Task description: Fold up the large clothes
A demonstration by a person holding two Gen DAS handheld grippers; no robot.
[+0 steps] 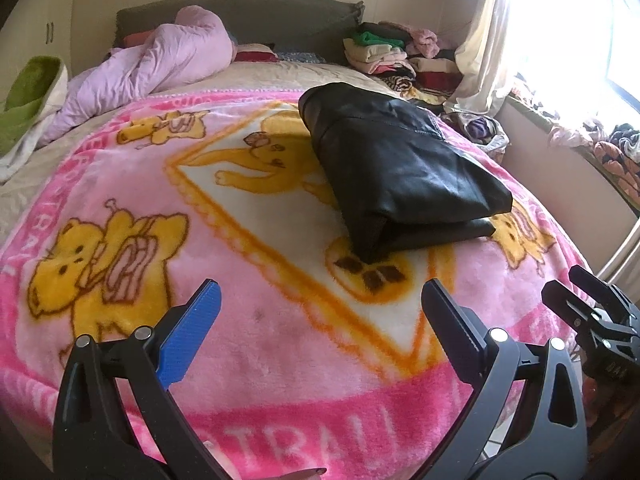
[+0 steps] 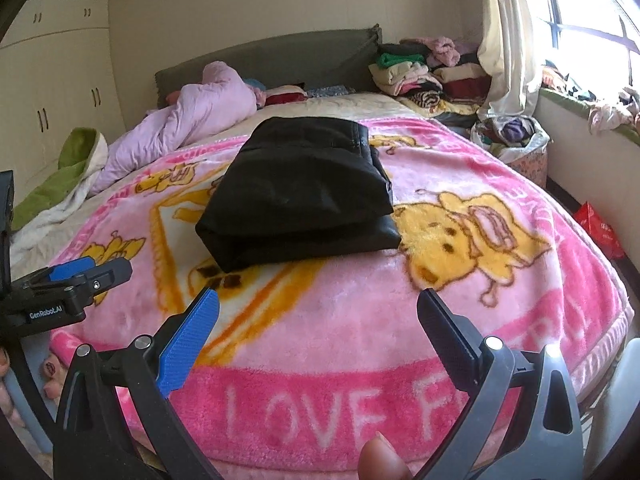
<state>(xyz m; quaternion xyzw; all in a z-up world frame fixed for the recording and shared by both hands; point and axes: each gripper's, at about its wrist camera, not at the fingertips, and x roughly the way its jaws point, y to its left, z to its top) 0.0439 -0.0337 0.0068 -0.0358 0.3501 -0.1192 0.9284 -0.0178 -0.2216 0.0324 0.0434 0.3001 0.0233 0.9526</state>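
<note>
While the folded black leather-like garment (image 1: 400, 168) lies mid-bed on the pink plush bear-print blanket (image 1: 280, 360), bare blanket rings all its edges. Left gripper (image 1: 320, 320) and right gripper (image 2: 318, 322) hover near the foot edge, both spread, holding nothing.

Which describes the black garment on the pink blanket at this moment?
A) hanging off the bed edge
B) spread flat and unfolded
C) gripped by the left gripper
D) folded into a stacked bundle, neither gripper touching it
D: the black garment lies folded in layers on the pink blanket, while the left gripper and right gripper stand open short of it.
</note>
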